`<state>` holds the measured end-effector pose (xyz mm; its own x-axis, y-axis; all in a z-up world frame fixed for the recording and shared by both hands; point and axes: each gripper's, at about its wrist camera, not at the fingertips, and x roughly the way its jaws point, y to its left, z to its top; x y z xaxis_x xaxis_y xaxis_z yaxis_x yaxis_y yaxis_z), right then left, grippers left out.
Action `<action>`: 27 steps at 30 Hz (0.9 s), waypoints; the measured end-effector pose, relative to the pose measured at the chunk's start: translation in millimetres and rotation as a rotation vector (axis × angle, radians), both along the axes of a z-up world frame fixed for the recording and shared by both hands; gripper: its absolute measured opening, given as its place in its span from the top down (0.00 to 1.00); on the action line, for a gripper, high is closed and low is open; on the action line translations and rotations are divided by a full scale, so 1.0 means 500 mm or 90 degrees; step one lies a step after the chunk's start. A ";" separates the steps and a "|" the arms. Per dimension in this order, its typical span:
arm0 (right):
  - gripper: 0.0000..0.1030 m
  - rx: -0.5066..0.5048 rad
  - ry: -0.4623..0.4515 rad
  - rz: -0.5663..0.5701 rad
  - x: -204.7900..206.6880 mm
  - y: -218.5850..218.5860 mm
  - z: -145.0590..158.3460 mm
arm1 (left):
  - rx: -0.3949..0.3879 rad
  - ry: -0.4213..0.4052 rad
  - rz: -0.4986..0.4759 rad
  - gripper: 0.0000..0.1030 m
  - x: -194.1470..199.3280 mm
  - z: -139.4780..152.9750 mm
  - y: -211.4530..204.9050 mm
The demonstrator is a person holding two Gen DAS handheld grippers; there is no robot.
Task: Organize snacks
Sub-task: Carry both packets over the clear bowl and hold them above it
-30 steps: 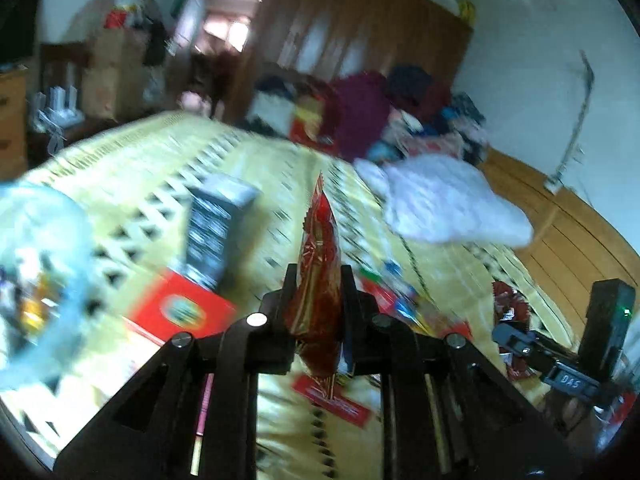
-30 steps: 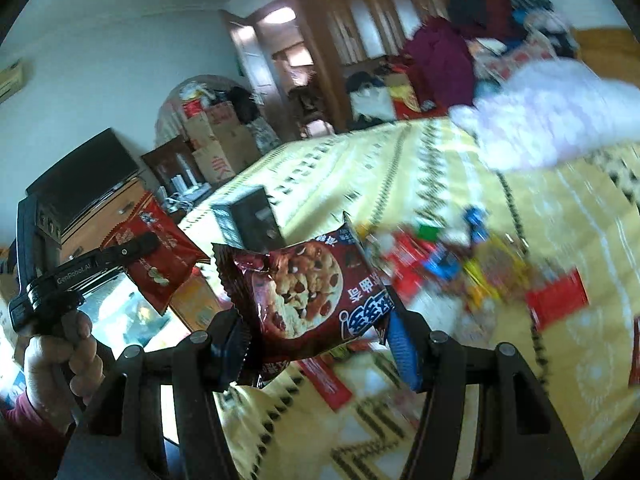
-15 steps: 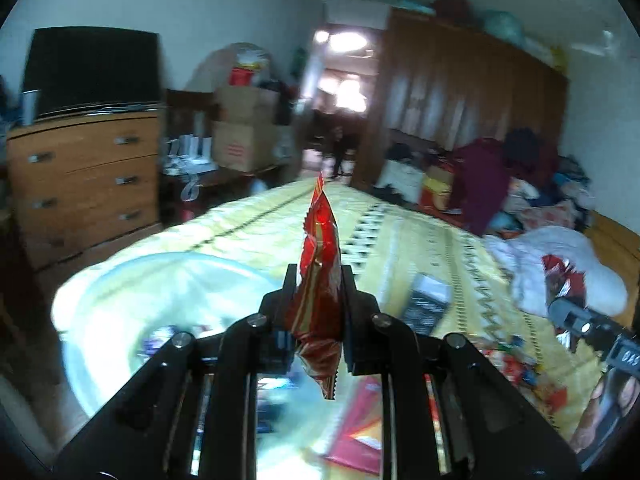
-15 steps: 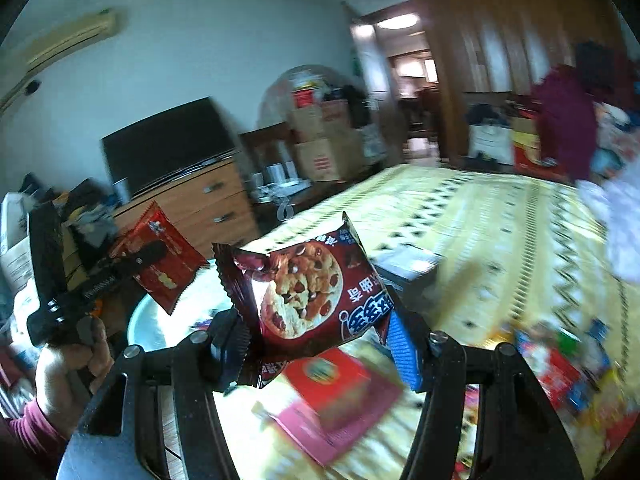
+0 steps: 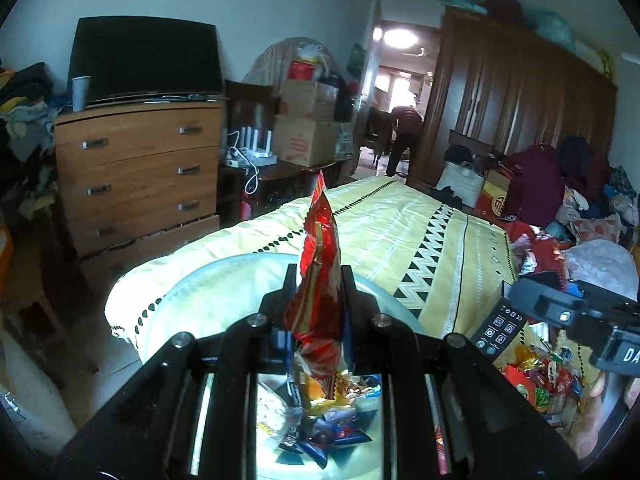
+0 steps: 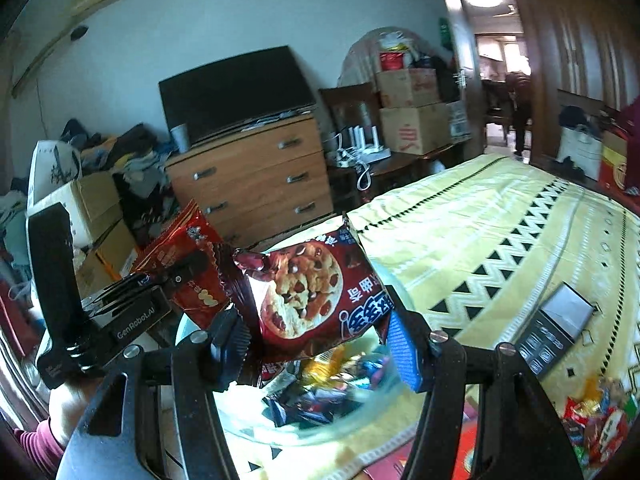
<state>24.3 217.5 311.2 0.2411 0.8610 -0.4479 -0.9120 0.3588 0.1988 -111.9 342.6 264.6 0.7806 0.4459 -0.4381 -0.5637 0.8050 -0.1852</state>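
Observation:
My left gripper (image 5: pixel 318 280) is shut on a red snack packet (image 5: pixel 318 276), held edge-on above a clear bowl (image 5: pixel 200 300) that holds several wrapped snacks (image 5: pixel 328 432). In the right wrist view, my right gripper (image 6: pixel 316 340) is shut on a dark red cookie packet (image 6: pixel 308 292), its sides between the pads, over the same clear bowl (image 6: pixel 392 412). To its left the left gripper (image 6: pixel 188 268) holds the red snack packet (image 6: pixel 192 252). A hand (image 6: pixel 68 404) grips that tool. The bowl sits at the corner of a yellow patterned bed (image 6: pixel 500 232).
A black box (image 6: pixel 556 320) lies on the bed to the right, with a pile of loose snacks (image 6: pixel 596 420) and a red box (image 6: pixel 468 452) nearer. A wooden dresser (image 5: pixel 140 168) with a television stands past the bed corner. Cardboard boxes (image 5: pixel 308 132) and a wardrobe (image 5: pixel 516 92) lie beyond.
Both grippers have swung left from the middle of the bed to the bowl at its corner, each still holding its packet. The bowl now lies directly beneath both.

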 end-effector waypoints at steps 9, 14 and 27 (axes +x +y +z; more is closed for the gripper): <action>0.38 -0.029 0.008 0.018 -0.003 0.079 -0.025 | -0.015 -0.001 0.004 0.82 -0.012 -0.008 0.034; 0.38 -0.037 0.014 0.021 -0.006 0.090 -0.037 | -0.019 0.003 -0.002 0.82 -0.013 -0.016 0.039; 0.38 -0.037 0.029 0.022 0.009 0.100 -0.059 | -0.026 0.016 -0.008 0.82 0.001 -0.026 0.048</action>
<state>29.0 267.3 281.7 0.1903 0.8407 -0.5070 -0.9144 0.3397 0.2201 -111.3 366.8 251.6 0.7746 0.4173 -0.4754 -0.5583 0.8042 -0.2038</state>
